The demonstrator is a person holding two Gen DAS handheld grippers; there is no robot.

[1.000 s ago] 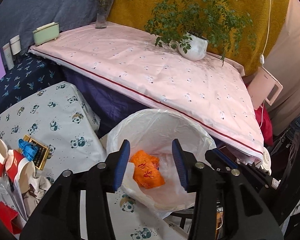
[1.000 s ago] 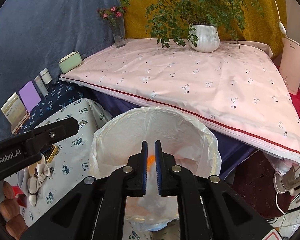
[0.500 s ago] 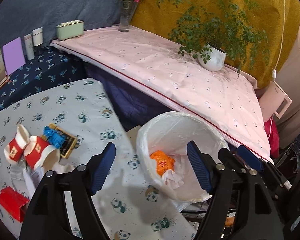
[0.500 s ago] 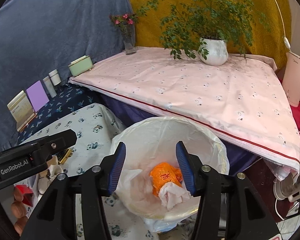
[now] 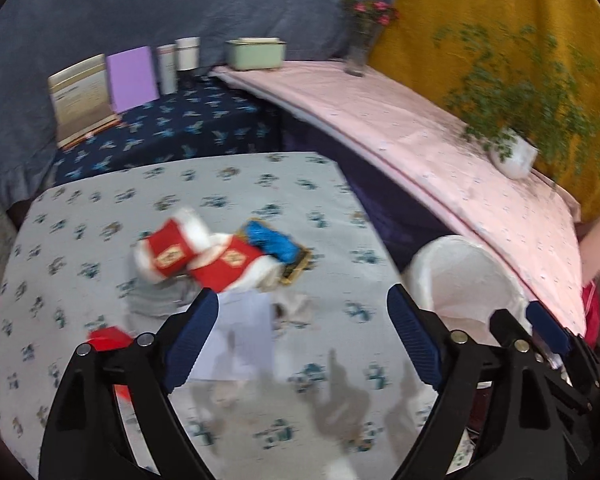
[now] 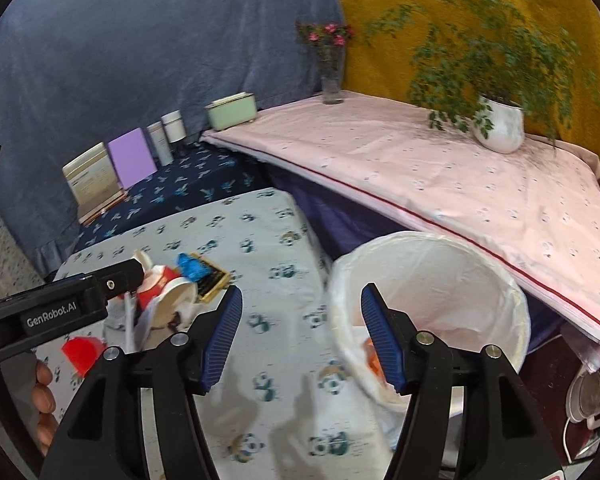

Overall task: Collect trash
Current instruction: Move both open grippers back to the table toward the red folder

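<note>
My left gripper [image 5: 302,340] is open and empty above the panda-print table [image 5: 100,208]. In front of it lie two red-and-white paper cups [image 5: 204,256], a blue wrapper [image 5: 272,240] on a dark gold-edged packet [image 5: 298,268], white paper [image 5: 240,336] and a red scrap [image 5: 108,340]. My right gripper [image 6: 302,336] is open and empty between the table and the white-lined trash bin [image 6: 428,304], which holds an orange wrapper [image 6: 374,360]. The cups [image 6: 164,288], the blue wrapper [image 6: 190,266] and the red scrap [image 6: 80,352] also show in the right wrist view, partly behind the left gripper's body [image 6: 60,304].
A pink-covered table [image 6: 440,176] carries a potted plant [image 6: 498,128], a flower vase [image 6: 332,80] and a green box [image 6: 232,110]. A dark blue surface [image 6: 188,188] holds cards and tins. The bin [image 5: 468,276] stands just off the table's right edge.
Both grippers swung left from above the bin toward the table trash. The right gripper opened and dropped white tissue into the bin; the left opened wider.
</note>
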